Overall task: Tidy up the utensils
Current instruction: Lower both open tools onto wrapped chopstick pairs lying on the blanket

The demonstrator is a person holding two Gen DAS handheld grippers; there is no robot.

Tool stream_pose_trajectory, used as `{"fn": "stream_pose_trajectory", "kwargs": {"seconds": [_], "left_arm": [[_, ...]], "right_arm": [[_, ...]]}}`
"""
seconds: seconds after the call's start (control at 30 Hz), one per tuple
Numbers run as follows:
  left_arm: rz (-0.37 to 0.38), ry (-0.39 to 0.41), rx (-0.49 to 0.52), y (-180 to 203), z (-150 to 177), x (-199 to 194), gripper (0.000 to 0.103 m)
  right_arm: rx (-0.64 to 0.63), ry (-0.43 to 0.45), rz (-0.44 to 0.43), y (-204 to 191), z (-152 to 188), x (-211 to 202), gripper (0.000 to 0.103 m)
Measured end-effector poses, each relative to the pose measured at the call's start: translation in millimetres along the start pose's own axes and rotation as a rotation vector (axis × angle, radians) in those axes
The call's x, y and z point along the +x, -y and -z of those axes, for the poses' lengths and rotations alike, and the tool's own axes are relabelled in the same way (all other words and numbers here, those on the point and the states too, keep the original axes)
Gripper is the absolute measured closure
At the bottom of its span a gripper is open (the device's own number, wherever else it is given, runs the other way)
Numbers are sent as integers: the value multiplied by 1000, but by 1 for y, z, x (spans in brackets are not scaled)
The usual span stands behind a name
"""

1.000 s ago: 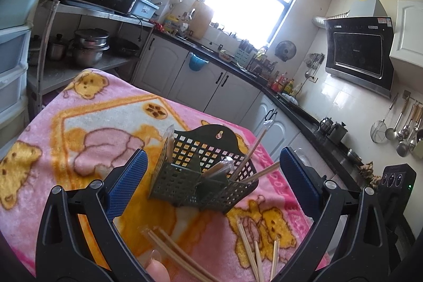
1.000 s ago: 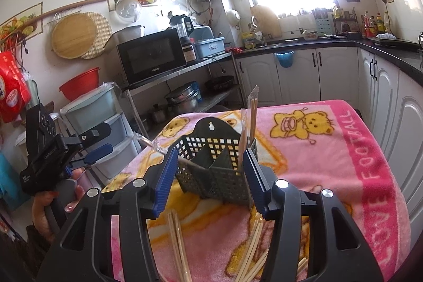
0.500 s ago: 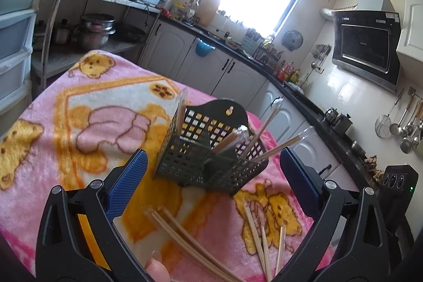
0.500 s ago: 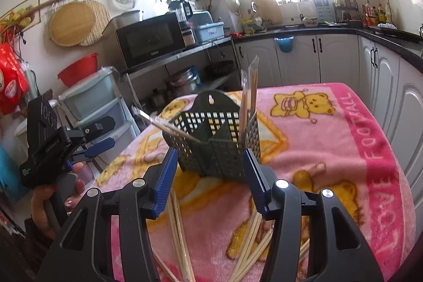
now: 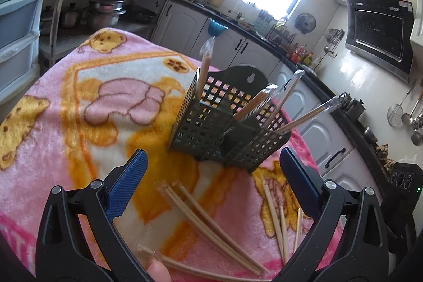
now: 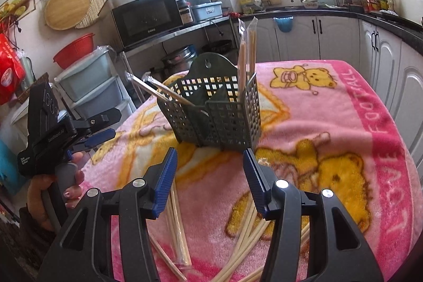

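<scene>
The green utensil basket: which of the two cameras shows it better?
The left wrist view. There the green utensil basket stands whole between the open fingers, with every wrapped chopstick pair in it visible. The right wrist view shows the basket too, equally unobstructed but from another side, its back plate turned away.

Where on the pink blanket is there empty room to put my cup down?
Bare blanket lies between the green basket and the FOOTBALL border, also left of the basket. The near edge is crowded with loose chopsticks and more chopsticks.
</scene>
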State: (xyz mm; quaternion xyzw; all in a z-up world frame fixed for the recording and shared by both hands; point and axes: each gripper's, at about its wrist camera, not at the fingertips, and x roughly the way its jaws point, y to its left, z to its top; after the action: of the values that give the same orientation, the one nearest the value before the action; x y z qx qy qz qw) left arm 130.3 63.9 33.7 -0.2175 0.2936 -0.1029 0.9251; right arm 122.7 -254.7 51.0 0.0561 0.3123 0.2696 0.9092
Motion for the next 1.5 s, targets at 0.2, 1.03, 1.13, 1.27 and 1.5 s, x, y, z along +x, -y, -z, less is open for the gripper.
{"fn": "stream_pose_trajectory", "kwargs": {"seconds": [0.2, 1.03, 1.13, 1.27, 1.5], "left_arm": [[-24, -30, 1, -5, 8, 6, 11], [-75, -229, 28, -16, 56, 42, 21], [-75, -248, 10, -21, 58, 45, 35], [-82, -278, -9, -28, 59, 50, 45], [-94, -309, -63, -40, 59, 63, 63]], "right_arm": [[-1, -24, 9, 1, 7, 3, 54], [25, -99, 47, 16, 28, 10, 53], [31, -115, 51, 19, 31, 12, 53], [27, -138, 64, 21, 35, 16, 53], [58, -198, 96, 33, 43, 29, 54]]}}
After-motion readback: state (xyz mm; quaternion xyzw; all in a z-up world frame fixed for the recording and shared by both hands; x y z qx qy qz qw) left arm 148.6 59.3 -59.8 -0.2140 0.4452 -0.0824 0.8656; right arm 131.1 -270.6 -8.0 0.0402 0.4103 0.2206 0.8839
